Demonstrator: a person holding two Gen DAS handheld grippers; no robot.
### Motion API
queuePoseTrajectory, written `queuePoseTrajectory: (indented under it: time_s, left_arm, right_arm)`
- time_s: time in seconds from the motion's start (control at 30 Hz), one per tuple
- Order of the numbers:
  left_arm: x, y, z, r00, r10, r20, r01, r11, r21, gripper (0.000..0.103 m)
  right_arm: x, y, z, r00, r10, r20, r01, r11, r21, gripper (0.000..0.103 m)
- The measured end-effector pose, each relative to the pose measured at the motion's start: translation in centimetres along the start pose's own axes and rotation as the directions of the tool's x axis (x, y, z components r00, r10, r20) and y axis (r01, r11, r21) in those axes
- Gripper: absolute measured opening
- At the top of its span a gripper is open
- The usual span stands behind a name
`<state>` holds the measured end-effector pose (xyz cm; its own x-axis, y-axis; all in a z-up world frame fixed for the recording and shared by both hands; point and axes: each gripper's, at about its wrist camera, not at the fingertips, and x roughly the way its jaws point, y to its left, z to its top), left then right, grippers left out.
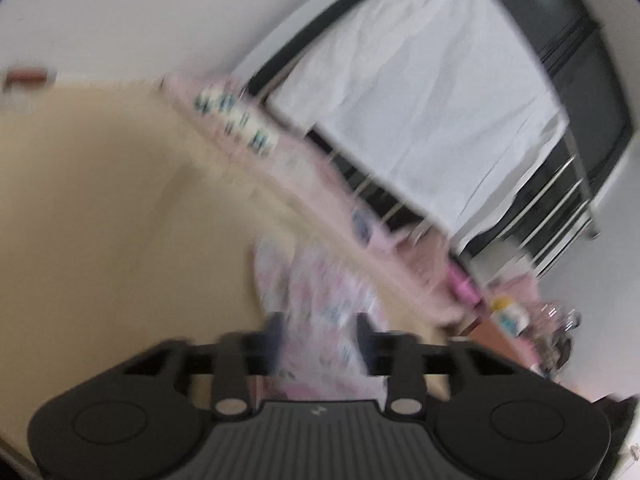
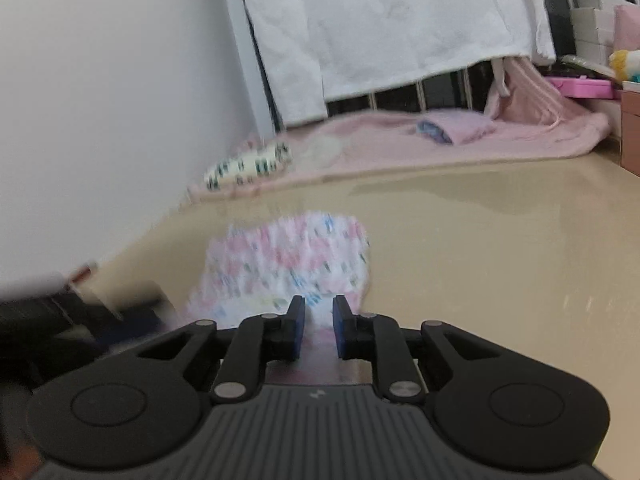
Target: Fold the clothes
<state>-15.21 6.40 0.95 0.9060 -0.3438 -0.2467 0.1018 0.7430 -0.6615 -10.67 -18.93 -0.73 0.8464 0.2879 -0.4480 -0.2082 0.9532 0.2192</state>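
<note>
A small pink-and-white patterned garment (image 2: 288, 264) lies on the beige table (image 2: 500, 248), partly folded. My right gripper (image 2: 318, 310) sits at its near edge, with the blue pads close together and cloth pinched in the narrow gap. In the blurred, tilted left wrist view the same garment (image 1: 316, 288) runs between the fingers of my left gripper (image 1: 320, 326). Those fingers stand well apart, with cloth lying loose in the gap.
A pink blanket (image 2: 400, 140) lies along the far table edge with a green-patterned white roll (image 2: 248, 166) and a folded pink piece (image 2: 456, 126) on it. Behind hangs a white sheet (image 2: 380, 20) over a metal rack. Boxes (image 2: 592, 20) stand at right; a white wall is at left.
</note>
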Motion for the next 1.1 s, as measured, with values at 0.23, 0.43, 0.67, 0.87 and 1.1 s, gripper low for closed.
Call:
queuePoseTrajectory:
  time_s: [0.23, 0.43, 0.67, 0.87, 1.1]
  left_arm:
    - [-1.3, -1.7, 1.6, 0.994, -0.094, -0.059, 0.104, 0.971, 0.213, 0.054]
    - [2.0, -2.1, -1.2, 0.988, -0.016, -0.157, 0.054, 0.969, 0.239, 0.051]
    - [1.0, -1.5, 0.3, 0.983, -0.053, -0.173, 0.094, 0.967, 0.238, 0.052]
    - [-1.0, -2.2, 4.8, 0.964, -0.174, -0.2, 0.238, 0.901, 0.362, 0.066]
    - [-0.6, -4.0, 2.4, 0.874, -0.304, -0.379, 0.476, 0.693, 0.542, 0.082]
  right_arm:
    - [-3.7, -0.5, 1.7, 0.992, 0.116, 0.057, -0.108, 0.986, -0.123, 0.022]
    - [-1.6, 1.3, 2.3, 0.994, 0.1, -0.052, -0.108, 0.973, -0.202, 0.023]
    - [-1.6, 1.6, 1.9, 0.99, 0.089, -0.106, -0.113, 0.962, -0.248, 0.026]
    - [-5.9, 4.0, 2.0, 0.904, 0.368, -0.217, -0.411, 0.612, -0.676, 0.082]
    - [-1.8, 5.9, 1.7, 0.804, 0.308, -0.51, -0.595, 0.42, -0.685, 0.052]
